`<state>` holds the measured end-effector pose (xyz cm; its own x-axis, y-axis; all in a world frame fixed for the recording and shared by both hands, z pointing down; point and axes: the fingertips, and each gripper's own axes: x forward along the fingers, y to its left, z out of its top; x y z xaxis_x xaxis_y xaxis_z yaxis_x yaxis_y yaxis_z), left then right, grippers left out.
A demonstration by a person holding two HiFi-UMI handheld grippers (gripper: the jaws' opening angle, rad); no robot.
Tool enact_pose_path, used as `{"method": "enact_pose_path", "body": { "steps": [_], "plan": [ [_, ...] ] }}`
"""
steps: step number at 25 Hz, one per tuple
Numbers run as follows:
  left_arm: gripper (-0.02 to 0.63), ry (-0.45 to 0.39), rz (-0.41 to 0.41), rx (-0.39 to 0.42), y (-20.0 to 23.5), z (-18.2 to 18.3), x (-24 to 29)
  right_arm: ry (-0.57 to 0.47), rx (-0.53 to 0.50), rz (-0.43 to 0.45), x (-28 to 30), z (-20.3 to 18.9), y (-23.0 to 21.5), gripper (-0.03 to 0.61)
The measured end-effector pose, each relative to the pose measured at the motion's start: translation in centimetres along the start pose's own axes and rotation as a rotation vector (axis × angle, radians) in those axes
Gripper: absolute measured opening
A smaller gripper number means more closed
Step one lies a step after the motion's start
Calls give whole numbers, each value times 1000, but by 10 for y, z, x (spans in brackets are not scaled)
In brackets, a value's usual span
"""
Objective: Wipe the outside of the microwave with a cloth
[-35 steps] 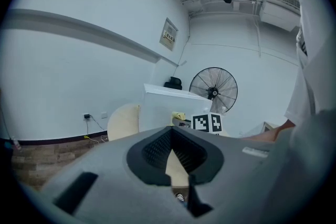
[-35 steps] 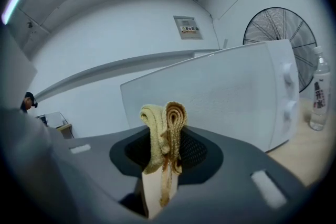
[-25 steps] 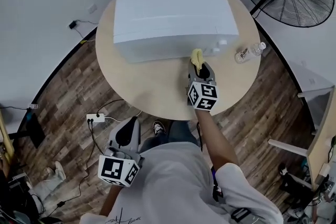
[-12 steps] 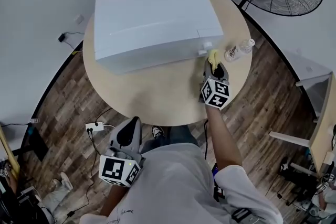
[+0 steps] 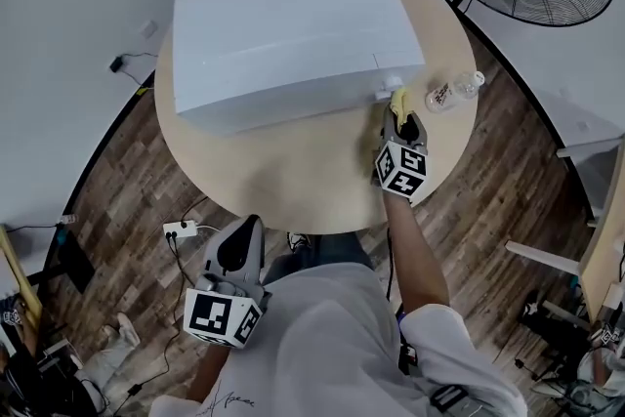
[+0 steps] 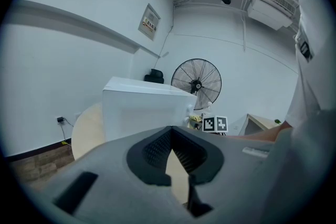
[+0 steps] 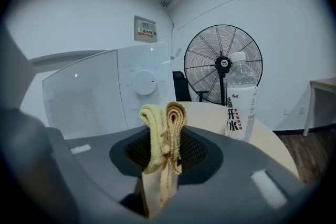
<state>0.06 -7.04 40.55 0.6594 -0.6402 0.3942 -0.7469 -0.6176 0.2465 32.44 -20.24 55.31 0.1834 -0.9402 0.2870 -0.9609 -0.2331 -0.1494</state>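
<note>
My right gripper [image 5: 400, 115], clamped on the cloth [image 5: 398, 100], has slid along the microwave's [image 5: 293, 24] front to its right corner, so I judge that face nearly wiped; my left gripper [image 5: 237, 247] hangs closed and empty, well off the microwave.

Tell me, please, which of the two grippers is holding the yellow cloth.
The right gripper: its jaws clamp the folded yellow cloth beside the microwave. The left gripper is empty, jaws together, held back off the table.
</note>
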Motion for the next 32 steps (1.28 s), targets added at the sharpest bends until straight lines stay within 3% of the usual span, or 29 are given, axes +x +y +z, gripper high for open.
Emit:
{"method": "enact_pose_path", "body": {
  "steps": [17, 32],
  "plan": [
    [-9, 10, 39, -19, 7, -17, -28, -21, 34, -72, -12, -8, 19, 124],
    [-9, 2, 69, -37, 19, -24, -43, -2, -37, -12, -9, -20, 78, 124]
  ]
}}
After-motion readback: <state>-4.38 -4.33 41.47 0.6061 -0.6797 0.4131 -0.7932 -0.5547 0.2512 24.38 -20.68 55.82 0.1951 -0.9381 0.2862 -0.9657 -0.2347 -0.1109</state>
